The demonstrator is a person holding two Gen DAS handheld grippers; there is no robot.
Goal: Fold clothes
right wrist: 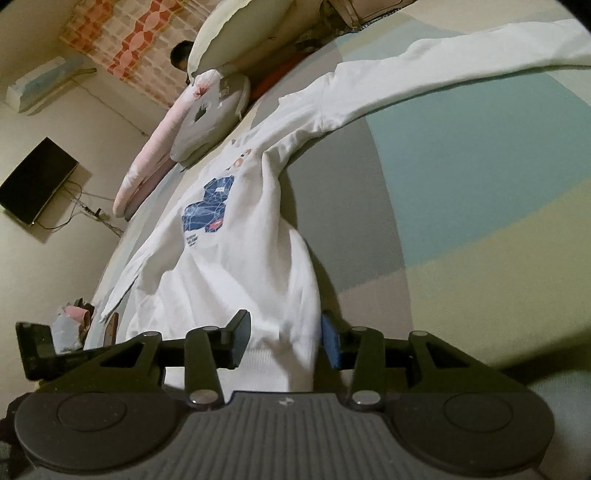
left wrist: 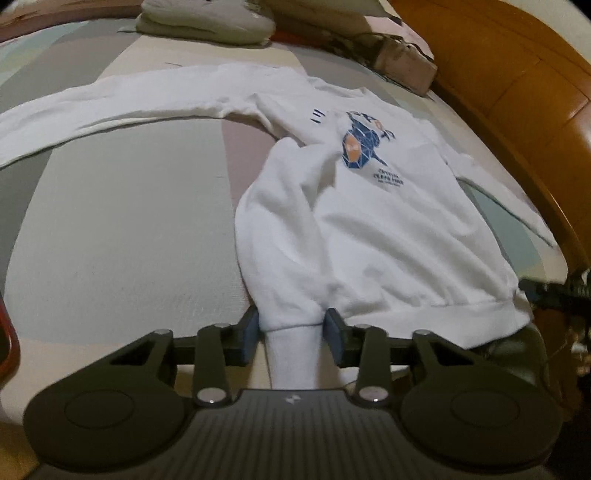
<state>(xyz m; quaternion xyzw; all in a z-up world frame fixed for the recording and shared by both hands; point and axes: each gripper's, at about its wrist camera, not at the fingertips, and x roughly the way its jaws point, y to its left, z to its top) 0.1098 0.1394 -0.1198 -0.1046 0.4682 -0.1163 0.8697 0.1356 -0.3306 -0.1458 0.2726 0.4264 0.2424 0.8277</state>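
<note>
A white sweatshirt (left wrist: 388, 221) with a blue chest print lies front up on the bed, sleeves spread to both sides. In the left wrist view my left gripper (left wrist: 292, 332) is shut on a bunched fold at the left end of the ribbed hem, with the blue pads (left wrist: 334, 336) pressing white cloth from both sides. In the right wrist view the sweatshirt (right wrist: 229, 258) runs away from me. My right gripper (right wrist: 282, 336) is shut on the right end of its hem, and cloth fills the gap between the pads. A black part at the hem's far right may be the right gripper (left wrist: 554, 291).
Pillows (left wrist: 207, 18) and a folded pink quilt (left wrist: 402, 59) lie at the head of the bed, past the collar. A wooden bed frame (left wrist: 517, 92) runs along the right. The striped sheet (left wrist: 129, 221) lies bare left of the sweatshirt. A wall television (right wrist: 37, 181) hangs beyond.
</note>
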